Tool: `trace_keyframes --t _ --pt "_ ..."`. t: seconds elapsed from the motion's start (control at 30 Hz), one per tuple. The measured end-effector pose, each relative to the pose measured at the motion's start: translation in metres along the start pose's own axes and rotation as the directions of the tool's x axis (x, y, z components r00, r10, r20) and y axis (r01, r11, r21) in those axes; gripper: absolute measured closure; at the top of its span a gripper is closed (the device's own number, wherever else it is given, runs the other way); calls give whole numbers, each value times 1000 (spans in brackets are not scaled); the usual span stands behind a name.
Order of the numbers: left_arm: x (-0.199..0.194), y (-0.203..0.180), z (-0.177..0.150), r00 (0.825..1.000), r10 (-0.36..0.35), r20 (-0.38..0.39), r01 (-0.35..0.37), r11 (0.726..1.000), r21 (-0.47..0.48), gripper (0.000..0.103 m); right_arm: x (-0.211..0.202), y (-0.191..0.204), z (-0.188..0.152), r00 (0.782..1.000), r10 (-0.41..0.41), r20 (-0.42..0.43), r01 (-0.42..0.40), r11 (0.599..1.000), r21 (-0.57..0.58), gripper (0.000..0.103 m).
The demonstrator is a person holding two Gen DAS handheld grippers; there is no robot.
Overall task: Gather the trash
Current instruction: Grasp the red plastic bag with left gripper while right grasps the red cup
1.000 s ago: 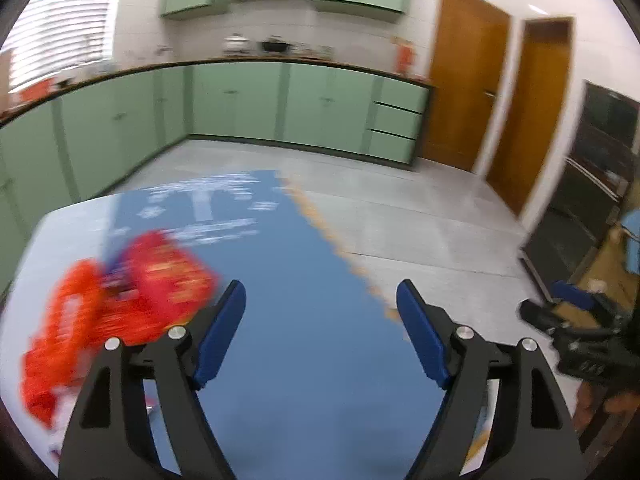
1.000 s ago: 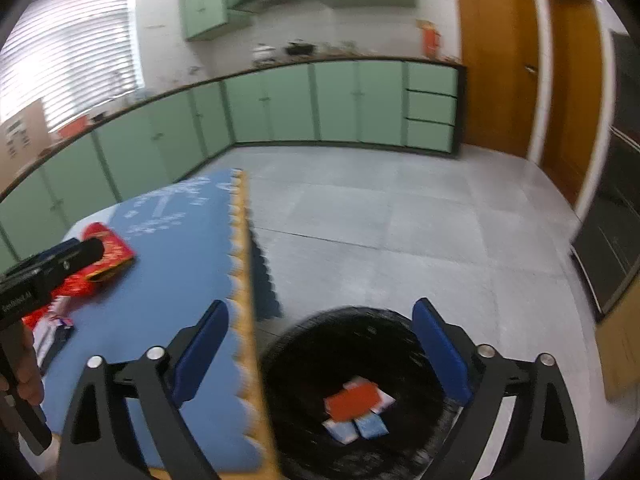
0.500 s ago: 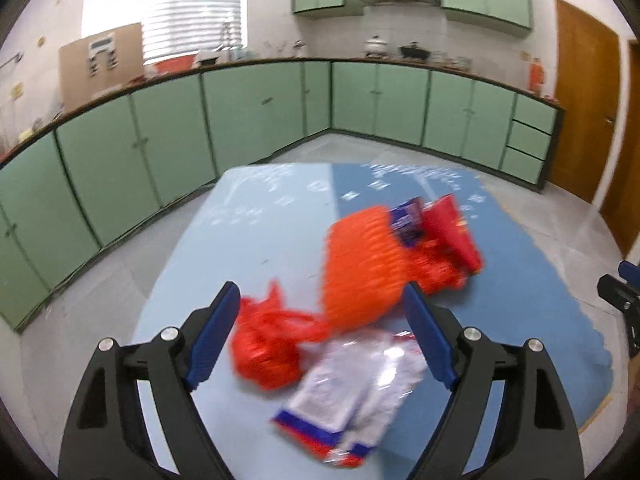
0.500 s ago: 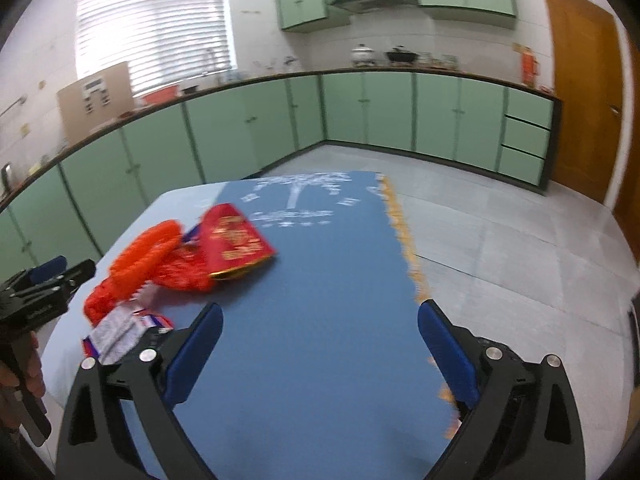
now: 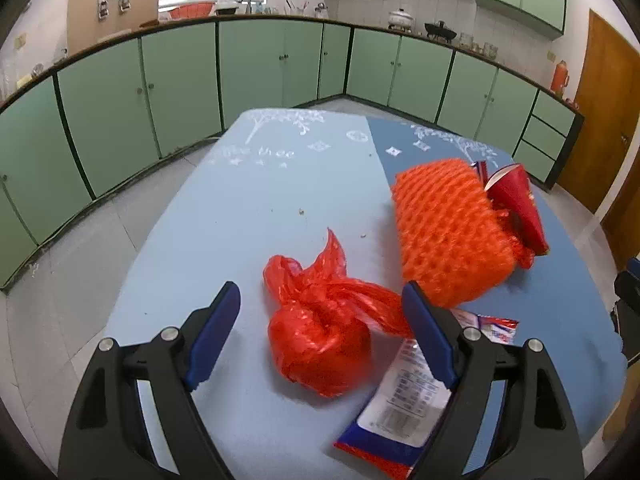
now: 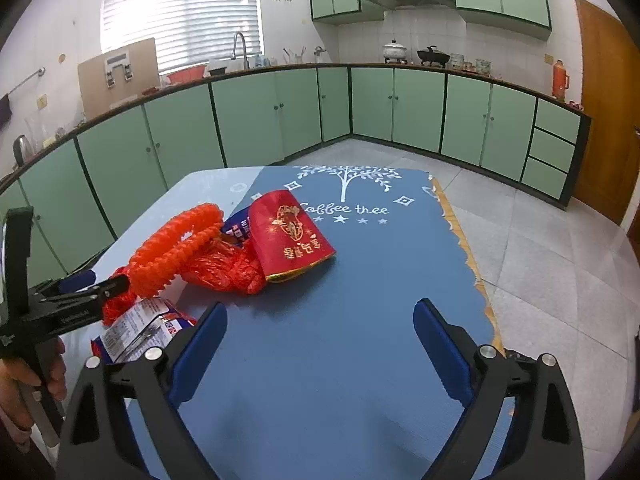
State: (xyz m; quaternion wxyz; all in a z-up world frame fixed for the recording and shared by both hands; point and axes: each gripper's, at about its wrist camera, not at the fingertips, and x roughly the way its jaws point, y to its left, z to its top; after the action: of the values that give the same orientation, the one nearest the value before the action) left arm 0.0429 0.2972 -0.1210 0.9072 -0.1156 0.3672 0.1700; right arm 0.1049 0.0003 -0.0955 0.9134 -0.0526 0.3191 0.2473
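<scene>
On the blue table cover lies a heap of trash. A knotted red plastic bag (image 5: 320,340) sits nearest, lying between the fingers of my left gripper (image 5: 320,296), which stands open with its pads off the bag. Beyond it are an orange foam net (image 5: 448,236), a red paper packet (image 5: 520,204) and a white-and-blue wrapper (image 5: 404,396). My right gripper (image 6: 320,312) hangs open over the bare dark blue mat (image 6: 360,280), empty. To its left are the red packet (image 6: 292,232), the orange net (image 6: 176,244), the wrapper (image 6: 136,328) and the left gripper (image 6: 100,282).
Green cabinets (image 6: 280,116) line the walls behind the table. Grey tiled floor (image 6: 560,264) lies to the right past the mat's scalloped gold edge (image 6: 468,256). A few crumbs (image 5: 300,211) dot the light blue cover. A person's hand (image 6: 24,380) holds the left gripper's handle.
Both views have swung left, from the floor and a black bin to the trash heap. The left gripper has come down close around the knotted red bag. Both grippers stay open.
</scene>
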Motion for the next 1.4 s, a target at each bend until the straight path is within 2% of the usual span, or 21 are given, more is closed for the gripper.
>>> trace_keyframes --t 0.03,0.1,0.17,0.27,0.5,0.67,0.9,1.2,1.27,1.37,1.4 --pt "3 2 0 1000 -5 -6 5 1000 -3 27 1 1 0 1000 0 -3 0 1000 -2 12" --pt "9 5 -2 1000 -17 -22 16 1000 -15 46 7 4 1 1000 2 -6 -2 1000 -8 12" --pt "12 7 -5 999 -28 -35 27 999 -29 58 12 7 2 1000 2 -8 -3 1000 -13 13" --pt "9 9 -5 999 -28 -16 27 999 -35 63 20 11 5 1000 6 -7 -6 1000 -16 14" --pt "-17 14 14 997 -12 82 17 998 -59 66 41 23 23 1000 11 22 -10 1000 -27 14" --pt "-30 -4 37 987 -49 152 54 998 -25 66 59 30 37 999 7 34 -7 1000 -15 15" --pt "-13 -28 50 983 -94 157 92 996 16 66 78 40 45 999 -34 35 36 998 -46 15" --pt "7 -28 50 987 -101 128 100 995 11 66 106 41 48 998 -55 -4 54 997 -53 15" --pt "9 -27 50 987 -98 127 98 995 10 66 113 40 49 998 -59 -13 58 997 -53 19" --pt "11 -27 51 988 -97 122 96 995 15 66 122 36 51 998 -35 -48 33 999 -43 39" --pt "11 -27 51 988 -97 121 96 995 16 66 124 34 51 998 -19 -61 17 999 -29 50"
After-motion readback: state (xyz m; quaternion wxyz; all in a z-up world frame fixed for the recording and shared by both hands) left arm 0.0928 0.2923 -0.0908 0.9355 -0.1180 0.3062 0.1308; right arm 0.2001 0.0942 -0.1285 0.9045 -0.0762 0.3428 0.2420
